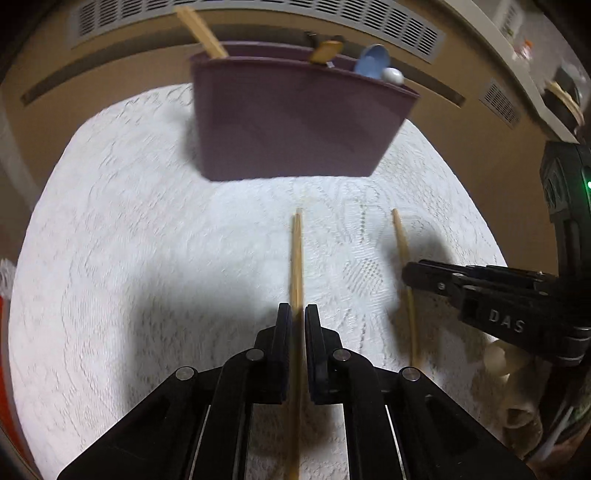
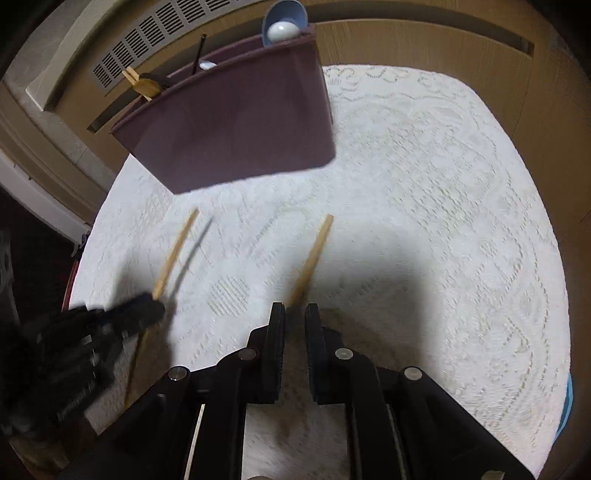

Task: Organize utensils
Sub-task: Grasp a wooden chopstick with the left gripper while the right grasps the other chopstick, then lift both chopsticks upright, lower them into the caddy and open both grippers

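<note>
A purple utensil holder [image 1: 295, 122] stands on the white lace cloth, holding wooden chopsticks [image 1: 201, 31], a wooden spoon [image 1: 327, 50] and a blue spoon [image 1: 373, 61]. It also shows in the right wrist view [image 2: 236, 125]. My left gripper [image 1: 297, 314] is shut on a wooden chopstick [image 1: 297, 254] that points toward the holder. My right gripper [image 2: 295, 312] is shut on a second wooden chopstick [image 2: 314, 254]. In the left wrist view the right gripper [image 1: 410, 277] holds that chopstick [image 1: 400, 236] to the right. In the right wrist view the left gripper [image 2: 155, 310] and its chopstick [image 2: 177, 251] are at the left.
The round table with the white lace cloth [image 1: 147, 240] stands close to a tan wall with vent grilles [image 1: 258, 11]. A shelf with small items [image 1: 554, 92] is at the far right. Something red [image 1: 7, 332] lies at the table's left edge.
</note>
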Motion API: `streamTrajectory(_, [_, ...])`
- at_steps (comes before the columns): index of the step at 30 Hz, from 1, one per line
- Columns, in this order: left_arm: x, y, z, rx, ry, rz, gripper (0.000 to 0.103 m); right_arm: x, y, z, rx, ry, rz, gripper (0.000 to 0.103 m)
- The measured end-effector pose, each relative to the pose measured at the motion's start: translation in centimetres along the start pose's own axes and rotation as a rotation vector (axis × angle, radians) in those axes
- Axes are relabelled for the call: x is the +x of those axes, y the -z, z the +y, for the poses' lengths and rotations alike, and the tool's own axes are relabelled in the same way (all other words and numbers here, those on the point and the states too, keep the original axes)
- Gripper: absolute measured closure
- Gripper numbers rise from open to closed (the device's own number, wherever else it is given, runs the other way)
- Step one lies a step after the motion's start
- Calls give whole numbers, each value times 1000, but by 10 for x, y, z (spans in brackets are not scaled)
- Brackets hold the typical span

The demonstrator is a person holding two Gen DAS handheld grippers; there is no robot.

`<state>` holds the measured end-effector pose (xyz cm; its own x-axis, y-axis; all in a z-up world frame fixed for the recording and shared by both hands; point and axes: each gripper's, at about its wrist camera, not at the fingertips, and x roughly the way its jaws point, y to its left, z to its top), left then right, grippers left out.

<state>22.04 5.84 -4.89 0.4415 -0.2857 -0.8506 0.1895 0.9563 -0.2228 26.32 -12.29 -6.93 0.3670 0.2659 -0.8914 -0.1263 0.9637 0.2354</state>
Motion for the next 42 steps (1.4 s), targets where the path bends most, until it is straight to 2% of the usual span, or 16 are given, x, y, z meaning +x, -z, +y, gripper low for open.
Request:
streamTrajectory(2, [-1, 0, 4, 1, 3, 8, 96, 7, -2, 10, -8, 27, 23, 86])
streamTrajectory(4, [-2, 0, 6, 7, 14, 18, 96, 9, -3, 18, -21, 51, 15, 78])
streamTrajectory(8, [14, 0, 0, 4, 26, 53, 95, 16, -6, 34, -89, 118, 10, 78])
streamTrajectory(9, [15, -1, -2, 8, 20, 51, 95, 17, -6, 39, -120, 132, 11, 78])
streamTrajectory(11, [17, -5, -5, 19, 10, 61, 95, 20, -6, 46, -161, 142, 7, 91])
streamTrajectory(18, [31, -19, -16, 51, -20, 107, 94, 6, -4, 33, -174, 81, -36, 96])
streamTrajectory(21, [38, -29, -18, 65, 5, 148, 88, -3, -7, 20, -152, 52, -62, 96])
streamTrajectory(25, [44, -38, -22, 103, 2, 174, 89, -11, -5, 11, -148, 18, -89, 96])
streamTrajectory(29, [42, -30, -34, 144, -57, 94, 96, -21, -2, 11, -146, -40, -122, 96])
streamTrajectory(33, [27, -18, -31, 54, -4, 18, 97, -37, 7, 6, -151, -58, -152, 96])
streamTrajectory(37, [-3, -9, -33, 22, 15, -85, 96, -51, 14, 7, -175, -44, -179, 96])
streamTrajectory(42, [-38, -9, -25, -13, 41, -168, 96, -38, 15, 9, -217, -12, -142, 96])
